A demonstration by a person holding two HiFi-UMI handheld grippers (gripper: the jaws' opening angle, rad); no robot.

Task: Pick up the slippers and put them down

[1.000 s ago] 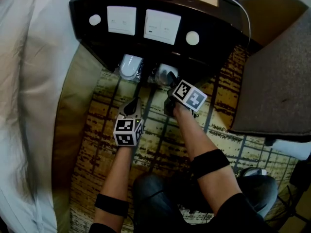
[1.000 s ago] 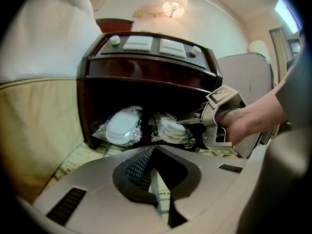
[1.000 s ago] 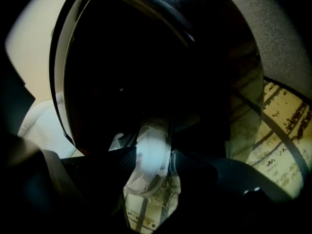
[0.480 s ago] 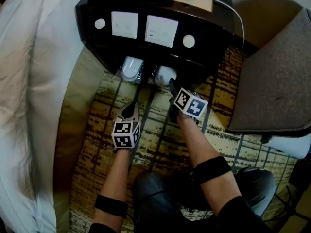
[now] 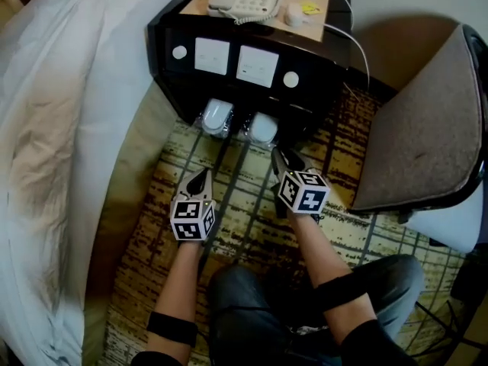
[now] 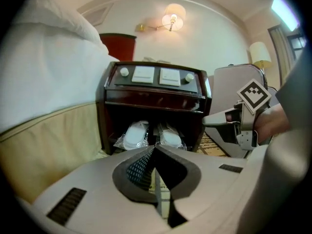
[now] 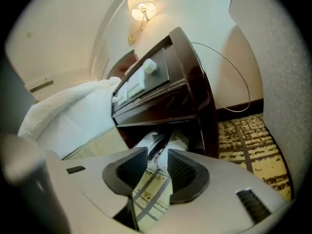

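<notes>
Bedding (image 5: 53,128) lies left of the nightstand (image 5: 324,90), and the wrapped white slippers (image 5: 216,117) sit side by side in its open bottom shelf. In front of the nightstand, above the carpet (image 5: 244,200), the left gripper (image 5: 204,172) is closed tight and empty. The right gripper (image 5: 278,155) has just been narrowing its jaws, with only carpet showing in the remaining gap.

Two white wrapped slippers (image 5: 238,122), side by side, under nightstand (image 5: 229,90)

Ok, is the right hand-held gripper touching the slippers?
Apart. The head view shows carpet between the right hand-held gripper and the slippers; its jaws have just been closing with nothing between them.
</notes>
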